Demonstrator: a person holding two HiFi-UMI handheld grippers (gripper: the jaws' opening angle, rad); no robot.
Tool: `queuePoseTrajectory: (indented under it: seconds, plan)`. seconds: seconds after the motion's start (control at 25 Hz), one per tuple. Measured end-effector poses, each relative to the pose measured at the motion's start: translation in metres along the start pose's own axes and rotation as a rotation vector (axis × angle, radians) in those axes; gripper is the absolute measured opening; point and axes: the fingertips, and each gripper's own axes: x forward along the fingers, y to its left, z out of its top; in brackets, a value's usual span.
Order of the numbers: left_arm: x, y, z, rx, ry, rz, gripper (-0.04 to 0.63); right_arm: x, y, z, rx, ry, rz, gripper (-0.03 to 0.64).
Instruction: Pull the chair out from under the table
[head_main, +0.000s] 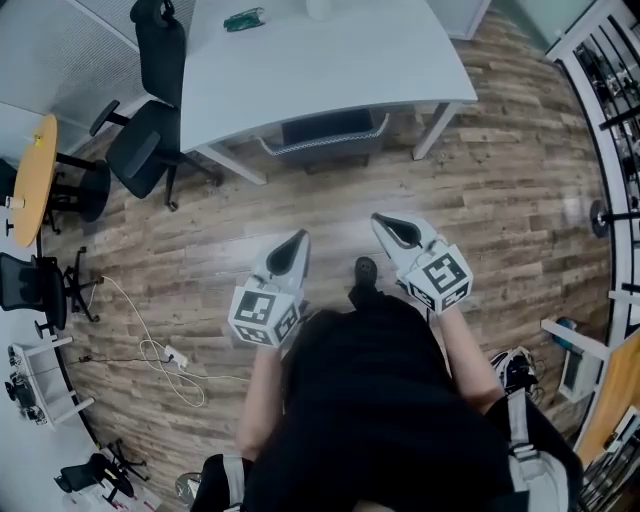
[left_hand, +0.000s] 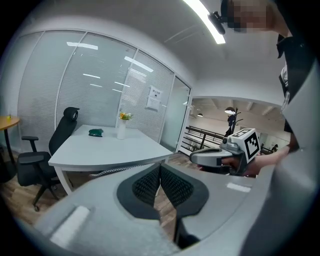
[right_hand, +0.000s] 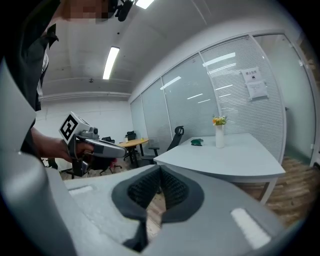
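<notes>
The chair (head_main: 325, 133) is tucked under the near edge of the white bench (head_main: 330, 60), with only its dark seat and pale frame showing, so it has to be taken from this side. The left gripper (head_main: 298, 240) and right gripper (head_main: 383, 222) hang side by side over the wood floor (head_main: 500, 170), well short of the chair. Both have their jaws closed on nothing, probably because nothing is within reach yet.

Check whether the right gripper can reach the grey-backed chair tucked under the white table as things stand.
Probably, once the person steps closer: only bare wooden floor lies between the right gripper and the grey-backed chair, whose back shows under the white table. The gripper's shut jaws must open first.
</notes>
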Motion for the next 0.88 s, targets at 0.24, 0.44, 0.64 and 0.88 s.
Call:
queuePoseTrajectory:
  seconds: [0.24,0.44,0.64,0.88]
  plan:
    - [0.013,-0.005,0.004,0.035,0.033,0.017,0.011,0.005,-0.023,-0.001,0.004,0.004,0.016,0.003]
    - [0.012,-0.003,0.011,0.05,0.003,0.035,0.011,0.006,-0.029,0.0,-0.025,0.02,0.013,0.003]
    - [0.021,0.001,0.015,-0.021,0.013,-0.027,0.011,0.01,-0.04,-0.001,-0.072,0.045,-0.02,0.003]
    - [0.038,0.009,0.022,0.001,0.03,-0.069,0.012,0.028,-0.046,-0.003,-0.116,0.117,0.001,0.003]
